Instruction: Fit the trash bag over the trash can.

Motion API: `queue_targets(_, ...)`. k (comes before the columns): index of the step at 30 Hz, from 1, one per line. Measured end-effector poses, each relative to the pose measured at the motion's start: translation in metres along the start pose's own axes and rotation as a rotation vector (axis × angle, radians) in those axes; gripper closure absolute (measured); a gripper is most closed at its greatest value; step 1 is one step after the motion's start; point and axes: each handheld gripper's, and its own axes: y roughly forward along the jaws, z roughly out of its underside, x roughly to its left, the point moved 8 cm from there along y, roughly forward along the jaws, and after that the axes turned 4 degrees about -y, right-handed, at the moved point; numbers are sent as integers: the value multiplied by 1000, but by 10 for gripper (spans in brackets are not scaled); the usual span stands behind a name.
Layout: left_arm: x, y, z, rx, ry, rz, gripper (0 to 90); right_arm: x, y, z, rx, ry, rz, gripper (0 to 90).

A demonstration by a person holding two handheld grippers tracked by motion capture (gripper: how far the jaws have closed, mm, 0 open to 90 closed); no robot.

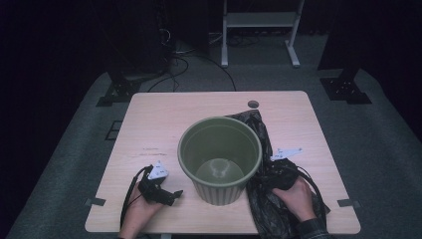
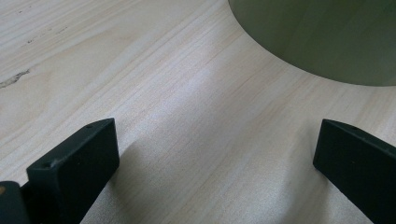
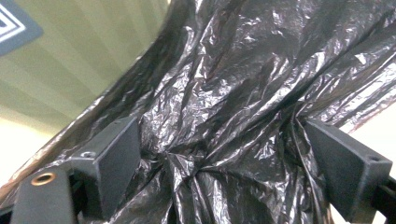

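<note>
An olive green bin stands upright and empty in the middle of the wooden table. A crumpled black plastic bag lies against its right side and runs down to the table's front edge. My right gripper sits on the bag beside the bin. In the right gripper view its jaws stand apart, open, around bunched folds of the bag, with the bin's ribbed wall behind. My left gripper rests low at the front left, open, aimed at the bin's base with bare wood between its jaws.
A round cable hole sits near the table's far edge. Tape marks lie at the front corners. Beyond the table, a white metal frame, dark stands and cables are on the grey floor.
</note>
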Motion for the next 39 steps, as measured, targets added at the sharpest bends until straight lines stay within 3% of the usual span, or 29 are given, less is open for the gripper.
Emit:
queue_targets(10, 0, 0, 0, 0, 0, 0, 0, 8, 8, -4, 6, -36, 60, 147)
queue_targets(13, 0, 0, 0, 0, 0, 0, 0, 9, 9, -4, 15, -73, 106, 209)
queue_targets(18, 0, 0, 0, 0, 0, 0, 0, 9, 8, -4, 6, -63, 111, 247)
queue_targets(20, 0, 0, 0, 0, 0, 0, 0, 9, 8, -5, 2, -62, 113, 309)
queue_targets(22, 0, 0, 0, 0, 0, 0, 0, 10, 5, -5, -5, -68, 104, 437)
queue_targets(24, 0, 0, 0, 0, 0, 0, 0, 10, 5, -4, -7, -68, 104, 477)
queue_targets(25, 0, 0, 0, 0, 0, 0, 0, 10, 3, -3, -23, -67, 104, 561)
queue_targets(26, 0, 0, 0, 0, 0, 0, 0, 10, 3, -3, -23, -67, 104, 561)
queue_targets(32, 0, 0, 0, 0, 0, 0, 0, 10, -1, 0, -15, -64, 76, 858)
queue_targets(34, 0, 0, 0, 0, 0, 0, 0, 10, -3, 1, -11, -50, 48, 875)
queue_targets(39, 0, 0, 0, 0, 0, 0, 0, 10, -7, 4, -3, -51, 35, 875)
